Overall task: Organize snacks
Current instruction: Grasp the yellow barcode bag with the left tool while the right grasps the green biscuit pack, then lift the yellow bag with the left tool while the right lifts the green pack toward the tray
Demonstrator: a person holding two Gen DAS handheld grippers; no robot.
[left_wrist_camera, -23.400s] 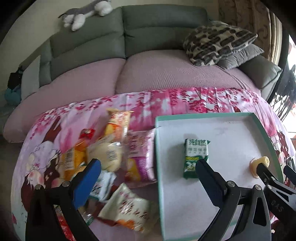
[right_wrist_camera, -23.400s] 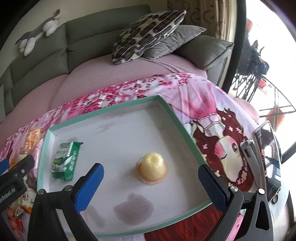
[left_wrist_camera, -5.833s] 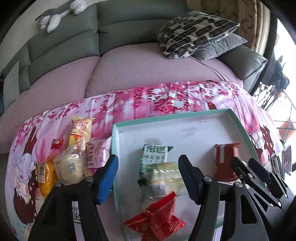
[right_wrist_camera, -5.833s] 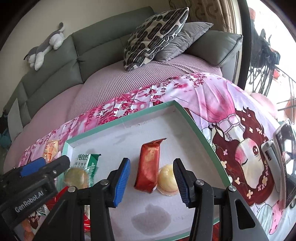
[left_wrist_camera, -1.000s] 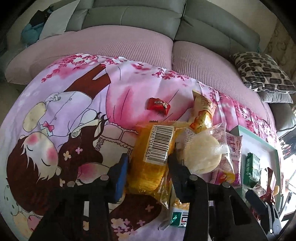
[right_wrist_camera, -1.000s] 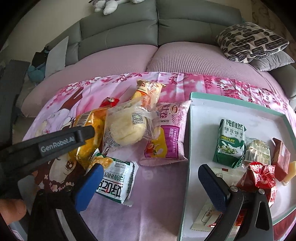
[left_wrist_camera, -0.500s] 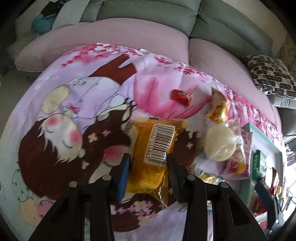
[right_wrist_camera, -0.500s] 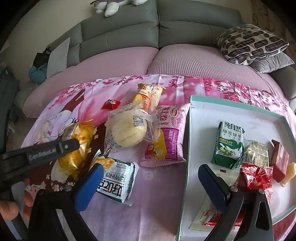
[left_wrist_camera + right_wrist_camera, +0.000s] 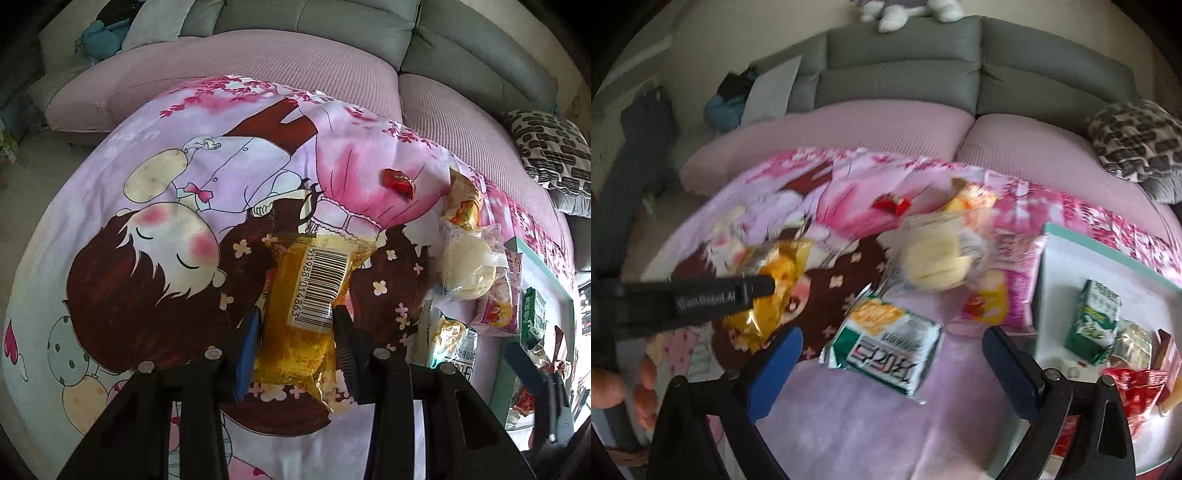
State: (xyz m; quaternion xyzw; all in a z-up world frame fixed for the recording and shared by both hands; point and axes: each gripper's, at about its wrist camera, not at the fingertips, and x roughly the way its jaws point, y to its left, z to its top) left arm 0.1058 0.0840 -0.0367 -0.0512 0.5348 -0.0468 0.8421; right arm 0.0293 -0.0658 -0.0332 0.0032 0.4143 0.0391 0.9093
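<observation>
Between the left tool's [image 9: 297, 341] pressing pads, the yellow snack packet [image 9: 308, 295].

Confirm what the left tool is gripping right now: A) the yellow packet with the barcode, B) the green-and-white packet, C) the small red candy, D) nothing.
A: the left tool has both pads pressed against the sides of the yellow packet with the barcode, while the green-and-white packet lies free on the cloth.

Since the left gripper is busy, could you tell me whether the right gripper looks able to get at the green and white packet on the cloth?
Probably yes: the right gripper is open and empty, with the green and white packet lying uncovered just ahead between its fingers.
</observation>
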